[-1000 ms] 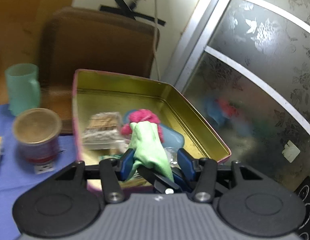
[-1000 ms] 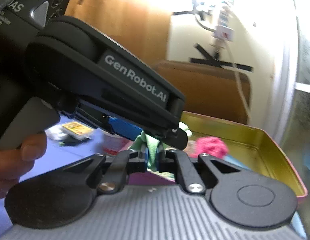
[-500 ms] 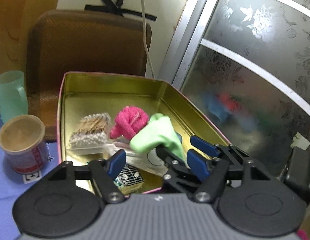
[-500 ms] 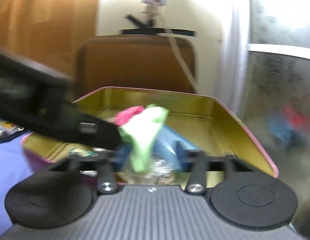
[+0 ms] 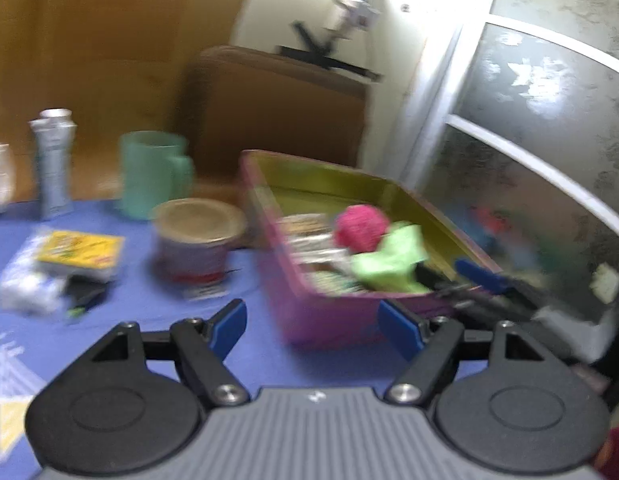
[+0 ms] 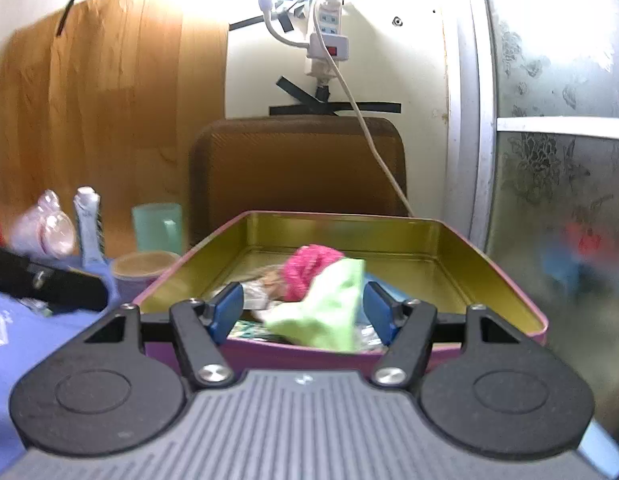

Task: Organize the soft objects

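Note:
A light green cloth [image 6: 325, 312] lies in the pink tin with a gold inside [image 6: 489, 264], next to a pink knitted ball [image 6: 309, 268]. My right gripper [image 6: 303, 312] is open at the tin's near wall, its blue pads on either side of the cloth and apart from it. In the left wrist view the cloth [image 5: 389, 260] and the pink ball [image 5: 361, 228] sit in the tin [image 5: 321, 316]. My left gripper [image 5: 313, 328] is open and empty over the blue tablecloth, in front of the tin. The right gripper [image 5: 469, 280] reaches in from the right.
Left of the tin stand a brown-lidded can [image 5: 197, 236], a teal mug [image 5: 153, 172] and a silver bottle [image 5: 53, 160]. A yellow packet [image 5: 79, 252] and plastic bags lie on the blue cloth. A brown chair back [image 6: 297, 168] is behind; a frosted glass door [image 6: 557, 160] on the right.
Both grippers have opened and let go of the green cloth, which now lies in the tin. My left gripper has pulled back and swung left; the right one has backed off slightly.

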